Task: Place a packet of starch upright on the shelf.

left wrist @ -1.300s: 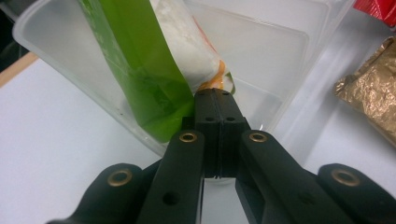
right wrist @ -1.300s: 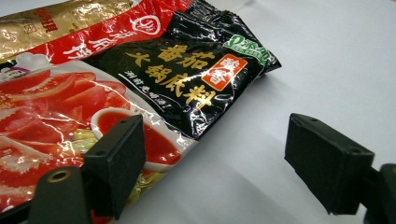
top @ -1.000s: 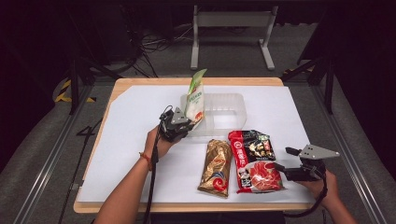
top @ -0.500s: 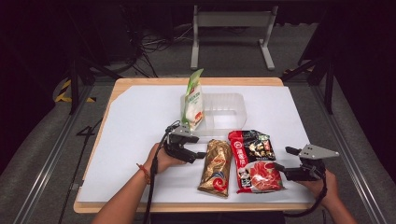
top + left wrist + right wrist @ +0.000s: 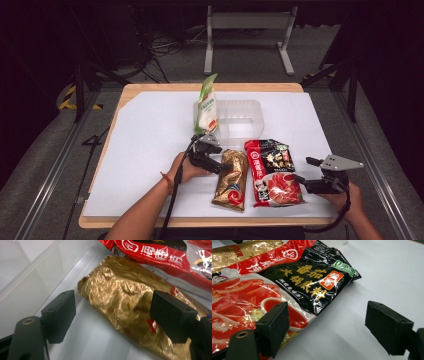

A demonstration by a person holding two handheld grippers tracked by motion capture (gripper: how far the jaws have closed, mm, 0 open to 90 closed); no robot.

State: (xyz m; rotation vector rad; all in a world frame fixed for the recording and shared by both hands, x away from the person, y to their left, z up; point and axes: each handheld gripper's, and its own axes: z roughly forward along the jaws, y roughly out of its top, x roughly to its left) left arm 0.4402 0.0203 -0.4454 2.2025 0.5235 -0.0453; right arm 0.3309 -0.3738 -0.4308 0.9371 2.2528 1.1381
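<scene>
A gold foil packet (image 5: 231, 178) (image 5: 130, 307) lies flat near the table's front, next to a red and black sauce packet (image 5: 273, 171) (image 5: 287, 282). My left gripper (image 5: 224, 166) (image 5: 112, 315) is open, its jaws straddling the gold packet's upper end without closing on it. My right gripper (image 5: 299, 179) (image 5: 324, 327) is open at the red packet's right edge, one jaw over the packet, the other over bare table. A green and white pouch (image 5: 207, 106) stands leaning in a clear plastic bin (image 5: 241, 120).
A white sheet (image 5: 145, 150) covers the wooden table (image 5: 150, 88). The bin's clear wall (image 5: 32, 277) is close to the left gripper. Metal stand legs (image 5: 247, 30) and cables lie on the floor beyond the table.
My left gripper let go of the green pouch, which stays leaning in the bin, then came down and right to the gold packet. The right gripper has hardly moved.
</scene>
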